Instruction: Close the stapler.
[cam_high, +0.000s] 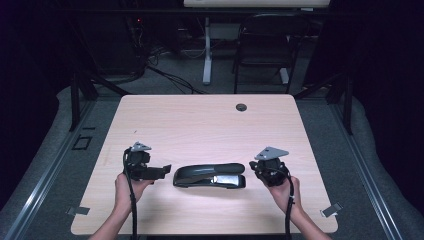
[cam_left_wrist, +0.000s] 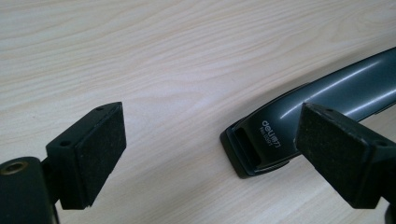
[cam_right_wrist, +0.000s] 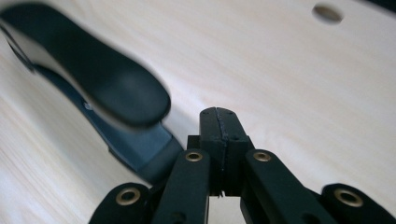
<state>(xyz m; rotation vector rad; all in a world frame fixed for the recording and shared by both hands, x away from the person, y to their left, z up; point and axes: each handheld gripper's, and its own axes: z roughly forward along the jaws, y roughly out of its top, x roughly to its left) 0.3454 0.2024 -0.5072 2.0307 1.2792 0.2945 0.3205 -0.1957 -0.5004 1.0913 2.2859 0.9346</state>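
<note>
Black stapler (cam_high: 209, 176) lies flat on the pale wood tabletop (cam_high: 200, 125), lengthwise between the two grippers. Left gripper (cam_high: 165, 171) sits just off the stapler's left end, jaws spread wide with nothing between the pads. In the left gripper view the stapler end (cam_left_wrist: 261, 144) lies just ahead of and inside the right-hand pad (cam_left_wrist: 336, 154), apart from it; the other pad (cam_left_wrist: 98, 149) stands over bare wood. White print on that end of the stapler reads "deli", with a smaller line under it starting "No." whose digits are too small to read.

Right gripper (cam_high: 254, 169) sits just off the stapler's right end, jaws fully closed, holding nothing. In the right gripper view the two pads (cam_right_wrist: 218, 123) meet flat against each other; the stapler's rounded end (cam_right_wrist: 116, 93) lies just beside them on the left, blurred, and I can't tell whether it touches. Round cable hole (cam_right_wrist: 327, 13) in the tabletop lies well ahead of this gripper. Metal part shows along the stapler's right half in the high view. No other writing is legible.
</note>
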